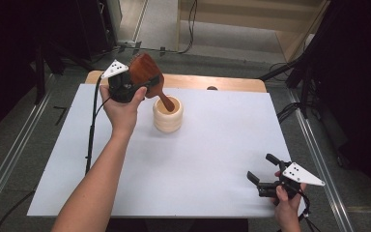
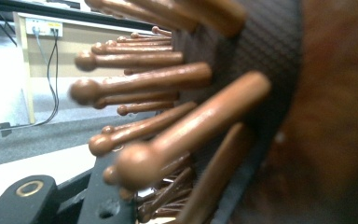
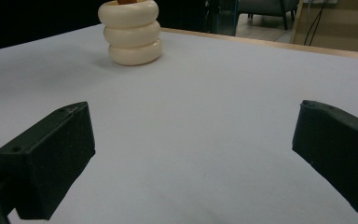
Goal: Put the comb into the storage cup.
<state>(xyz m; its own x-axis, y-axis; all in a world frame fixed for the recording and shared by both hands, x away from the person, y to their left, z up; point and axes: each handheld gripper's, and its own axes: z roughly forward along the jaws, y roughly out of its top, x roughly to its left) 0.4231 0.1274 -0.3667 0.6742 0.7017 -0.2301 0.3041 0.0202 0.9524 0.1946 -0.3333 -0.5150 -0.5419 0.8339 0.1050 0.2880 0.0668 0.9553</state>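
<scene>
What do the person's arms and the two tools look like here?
Both forearms are bare, with no sleeves in view. The left tool and right tool are black, each topped by a grey three-cornered plate with dark dots. A black cable trails from the left one. The jaws are blocky.

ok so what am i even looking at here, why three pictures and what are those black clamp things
A person sits at a table covered in white and holds a hand-operated two-jaw gripper in each hand. The high view looks down from above. The other two pictures come from small cameras riding on each gripper, looking along its jaws.

The left gripper is shut on a brown wooden hairbrush, handle end dipped into a cream ribbed cup. The left gripper view is so close that you mostly see the brush's round-tipped pins.

The right gripper rests at the table's near right corner, jaws open and empty. Its view shows the cup across the table.
</scene>
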